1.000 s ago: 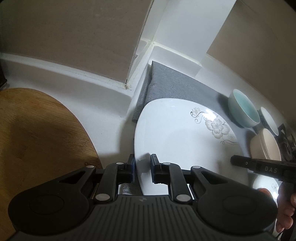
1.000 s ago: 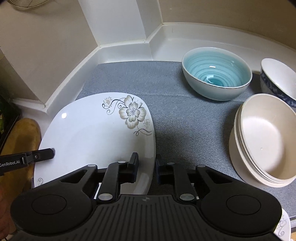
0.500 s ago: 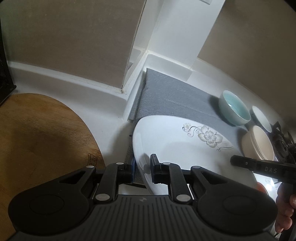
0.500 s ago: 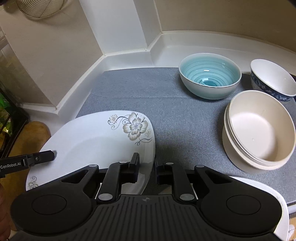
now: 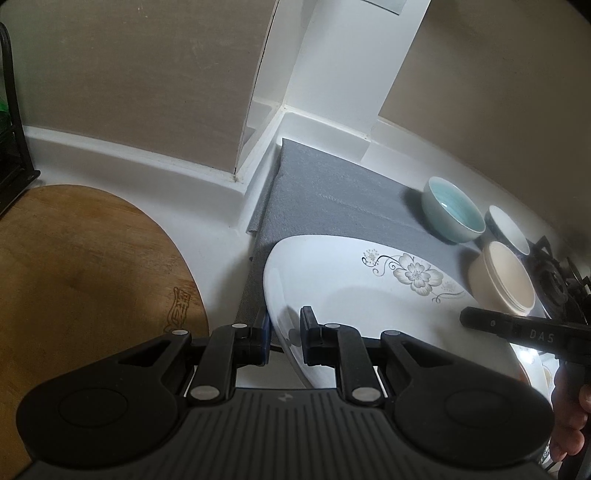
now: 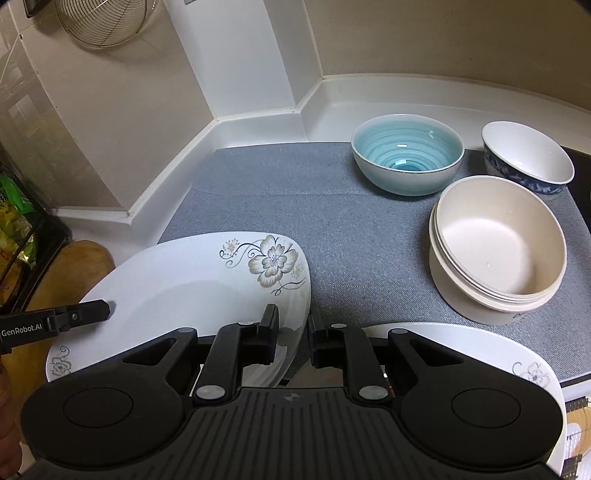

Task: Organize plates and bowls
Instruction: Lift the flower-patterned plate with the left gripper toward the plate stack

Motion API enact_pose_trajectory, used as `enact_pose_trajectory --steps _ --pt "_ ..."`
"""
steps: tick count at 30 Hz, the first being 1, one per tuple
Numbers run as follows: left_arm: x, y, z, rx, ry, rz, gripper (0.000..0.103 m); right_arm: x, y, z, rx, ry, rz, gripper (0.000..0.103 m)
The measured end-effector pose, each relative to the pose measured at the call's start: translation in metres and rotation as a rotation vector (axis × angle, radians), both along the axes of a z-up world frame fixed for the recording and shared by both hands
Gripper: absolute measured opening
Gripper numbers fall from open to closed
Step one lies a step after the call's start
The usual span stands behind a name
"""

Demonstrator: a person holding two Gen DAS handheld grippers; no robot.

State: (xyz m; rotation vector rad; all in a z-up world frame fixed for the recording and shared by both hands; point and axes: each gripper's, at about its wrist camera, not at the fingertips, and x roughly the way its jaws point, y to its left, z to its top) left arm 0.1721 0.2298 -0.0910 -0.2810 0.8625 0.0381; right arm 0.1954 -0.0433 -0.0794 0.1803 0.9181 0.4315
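- White countertop point(image 6: 258, 127) meets a corner of white and beige wall, and a grey mat point(image 6: 332, 221) covers most of the work area.
- On the left side a round wooden cutting board point(image 5: 81, 266) lies on the counter, beside the mat's edge.
- A white flowered plate point(image 6: 192, 291) is held by both tools at once, and it looks lifted and tilted above the mat, though its underside is hidden.
- Left gripper point(image 5: 283, 334) pinches the plate's left rim, one finger above and one below the edge, the jaws narrowed onto the porcelain.
- Right gripper point(image 6: 292, 332) pinches the opposite rim near the painted flower, jaws likewise pressed onto the edge.
- From each wrist view the other tool's black finger shows at the far side of the plate.
- A second flowered plate point(image 6: 517, 365) lies flat at the near right of the mat, mostly behind the right gripper's body.
- Beyond it stands a stack of cream bowls point(image 6: 498, 251), nested one inside another.
- A teal bowl point(image 6: 406, 155) with a ringed glaze sits at the back of the mat, just left of a white bowl with a blue pattern point(image 6: 528, 162).
- A wire strainer point(image 6: 99, 22) hangs on the wall at the upper left.
- Part of a hand point(image 5: 570, 413) grips the right tool's handle at the edge of the left wrist view.
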Motion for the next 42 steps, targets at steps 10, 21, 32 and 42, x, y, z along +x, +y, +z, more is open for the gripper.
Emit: enact_pose_trajectory --steps 10,21,32,42 --pt "0.001 0.001 0.0 -0.003 -0.013 -0.006 0.018 -0.008 -0.003 0.002 0.0 -0.011 -0.003 0.018" --pt "-0.003 -0.023 0.015 -0.011 -0.07 -0.067 0.018 -0.031 -0.03 0.02 0.036 -0.07 -0.05 0.018" --pt "-0.009 -0.104 0.009 -0.025 -0.085 -0.234 0.018 -0.088 -0.105 0.023 0.03 -0.117 -0.214 0.018" --pt "-0.012 -0.156 -0.015 0.01 -0.098 -0.34 0.018 -0.11 -0.158 -0.007 0.005 -0.109 -0.325 0.018"
